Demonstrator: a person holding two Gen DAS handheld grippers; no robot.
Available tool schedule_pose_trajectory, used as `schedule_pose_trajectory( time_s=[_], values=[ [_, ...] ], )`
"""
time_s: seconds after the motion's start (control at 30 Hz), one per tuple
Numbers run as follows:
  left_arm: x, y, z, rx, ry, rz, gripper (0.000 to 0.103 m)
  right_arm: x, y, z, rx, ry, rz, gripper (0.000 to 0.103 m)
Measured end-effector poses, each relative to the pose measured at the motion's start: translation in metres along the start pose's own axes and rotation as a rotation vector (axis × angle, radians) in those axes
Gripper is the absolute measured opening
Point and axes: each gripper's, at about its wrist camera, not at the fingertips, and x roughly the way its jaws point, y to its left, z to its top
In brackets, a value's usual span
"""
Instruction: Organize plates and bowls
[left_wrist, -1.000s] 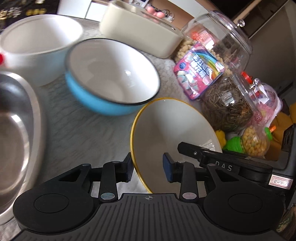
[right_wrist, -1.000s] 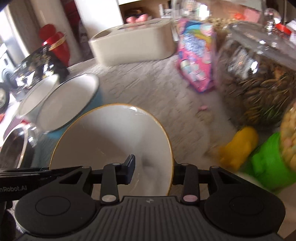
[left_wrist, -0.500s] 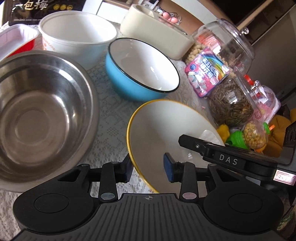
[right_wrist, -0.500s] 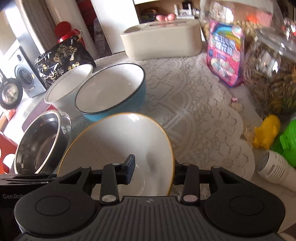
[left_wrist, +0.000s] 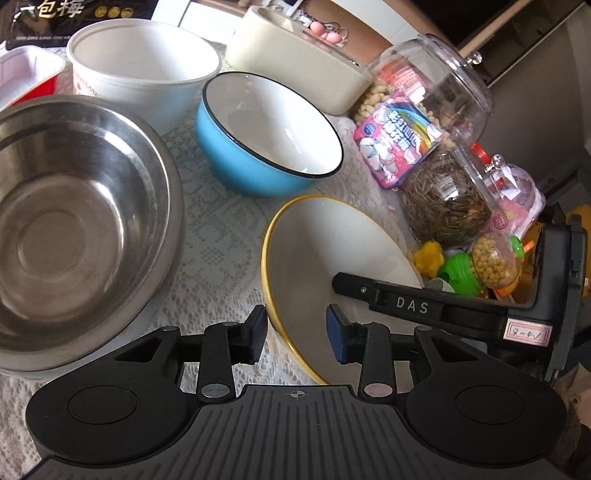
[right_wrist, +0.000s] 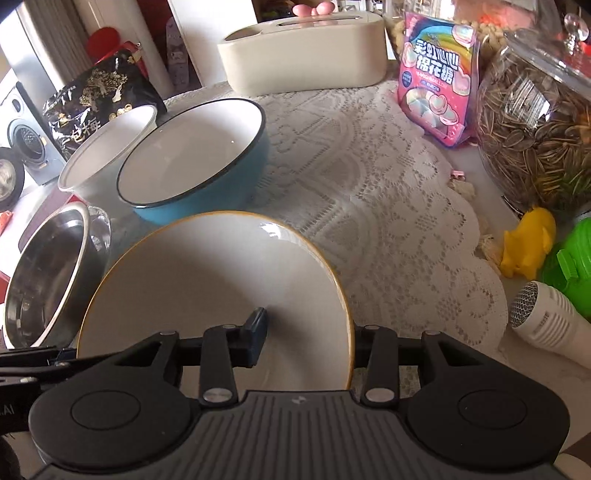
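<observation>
Two-claw grab here. My left claw (left_wrist: 296, 332) is clamped on the near rim of the yellow-rim bowl (left_wrist: 332, 243), with one pad outside the wall and the blue pad inside. My right claw (right_wrist: 306, 332) has the opposite side of the rim. Its inner pad sits down in the bowl, and its outer finger is hidden behind the wall, so I'm going by the straddle there. From the left cam I can see the right claw's finger reaching into the bowl from the far side.

The bowl's empty, tilted, and looks to be up off the lace cloth (right_wrist: 388, 206). It hangs just in front of the blue bowl (left_wrist: 266, 140), and the steel bowl (left_wrist: 74, 214) is off to its left. Behind those two is a white tub (left_wrist: 144, 70), upright and empty like they are.

The right side of the table is snack clutter: a seed jar (right_wrist: 535, 140), a pink candy bag (right_wrist: 436, 77) leaning by it, and a cream box (right_wrist: 306, 55) at the back. Nothing's nested yet.
</observation>
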Motion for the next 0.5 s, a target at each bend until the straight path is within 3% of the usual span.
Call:
schedule_pose_trajectory(
  time_s=[0.3,0.5],
  values=[
    [-0.003,-0.004,0.002,0.029,-0.019,0.035,0.038,-0.002,0.006,0.000,-0.019,-0.018,0.007,0.041],
    [-0.009,0.005,0.006,-0.005,-0.041,0.029,0.038,-0.008,0.018,0.005,-0.076,-0.053,0.018,0.041]
  ],
)
